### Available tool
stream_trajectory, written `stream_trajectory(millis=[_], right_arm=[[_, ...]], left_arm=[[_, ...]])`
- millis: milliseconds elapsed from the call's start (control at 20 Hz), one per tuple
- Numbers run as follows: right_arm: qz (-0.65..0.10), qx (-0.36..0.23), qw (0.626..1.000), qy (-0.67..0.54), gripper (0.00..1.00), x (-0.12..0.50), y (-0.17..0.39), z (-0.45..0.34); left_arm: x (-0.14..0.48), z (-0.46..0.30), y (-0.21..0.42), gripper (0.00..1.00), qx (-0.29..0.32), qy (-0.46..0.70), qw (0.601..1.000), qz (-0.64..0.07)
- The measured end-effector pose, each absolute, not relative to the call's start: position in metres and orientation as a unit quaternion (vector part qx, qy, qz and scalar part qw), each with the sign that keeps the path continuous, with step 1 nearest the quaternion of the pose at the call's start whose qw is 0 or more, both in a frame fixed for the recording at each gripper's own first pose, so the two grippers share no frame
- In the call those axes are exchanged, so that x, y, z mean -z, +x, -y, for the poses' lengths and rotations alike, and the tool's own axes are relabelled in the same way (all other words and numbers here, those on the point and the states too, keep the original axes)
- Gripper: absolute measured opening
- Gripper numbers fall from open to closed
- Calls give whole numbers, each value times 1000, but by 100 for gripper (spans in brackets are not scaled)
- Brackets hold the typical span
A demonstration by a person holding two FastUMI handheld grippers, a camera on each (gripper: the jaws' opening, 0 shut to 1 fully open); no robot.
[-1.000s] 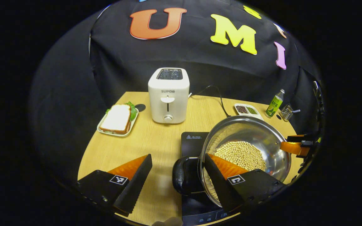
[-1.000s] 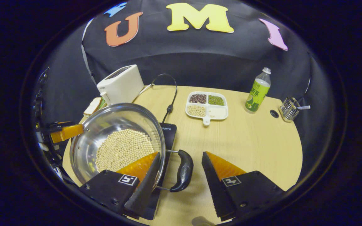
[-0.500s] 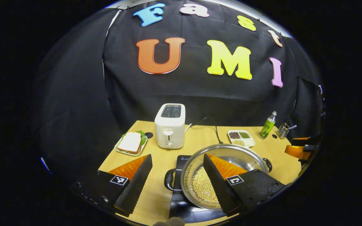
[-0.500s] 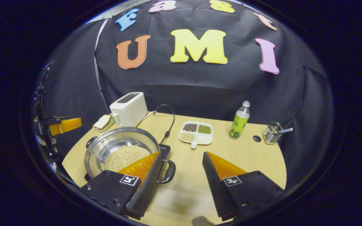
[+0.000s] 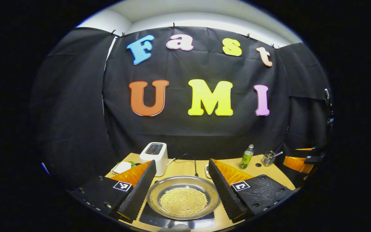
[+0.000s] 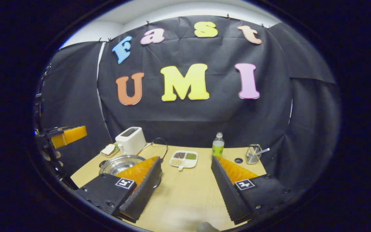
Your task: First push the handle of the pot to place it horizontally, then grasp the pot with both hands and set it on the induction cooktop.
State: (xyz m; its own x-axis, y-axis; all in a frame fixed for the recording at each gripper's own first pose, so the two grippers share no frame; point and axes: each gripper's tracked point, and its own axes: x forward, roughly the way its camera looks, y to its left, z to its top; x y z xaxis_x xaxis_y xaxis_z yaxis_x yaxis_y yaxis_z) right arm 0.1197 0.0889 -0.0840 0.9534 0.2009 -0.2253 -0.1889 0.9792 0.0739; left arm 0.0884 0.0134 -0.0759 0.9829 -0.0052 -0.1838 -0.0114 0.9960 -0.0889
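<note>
- Pot point(image 5: 183, 201) of pale beans sits flat on the cooktop point(image 5: 175, 221), at 6 o'clock in the left gripper view
- Left gripper point(image 5: 182, 180): jaws spread wide, holding nothing, raised clear of the pot
- Right gripper point(image 6: 185, 172): jaws wide apart, empty, over bare table point(image 6: 188, 193); pot at its 9 o'clock
- Toaster point(image 5: 154, 154) at 11 o'clock behind the pot, bottle point(image 5: 246, 157) at 1 o'clock
</note>
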Motion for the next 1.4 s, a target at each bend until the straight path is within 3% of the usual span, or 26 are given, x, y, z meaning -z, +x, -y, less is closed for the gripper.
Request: stream_trajectory(millis=[150,300,700,1400], right_arm=[[-67,-90,993,35,100,44,97,-45],[-63,-79,994,33,99,38,73,-3],[3,-41,999,1,97,2,33,77],[-3,-53,998,21,98,13,12,103]], left_arm=[[46,28,72,96,-3,-44,997,-62],[18,60,57,96,-9,-35,999,-28],[-13,152,25,96,23,-60,998,-10],[-19,156,-17,96,-11,-36,999,-3]])
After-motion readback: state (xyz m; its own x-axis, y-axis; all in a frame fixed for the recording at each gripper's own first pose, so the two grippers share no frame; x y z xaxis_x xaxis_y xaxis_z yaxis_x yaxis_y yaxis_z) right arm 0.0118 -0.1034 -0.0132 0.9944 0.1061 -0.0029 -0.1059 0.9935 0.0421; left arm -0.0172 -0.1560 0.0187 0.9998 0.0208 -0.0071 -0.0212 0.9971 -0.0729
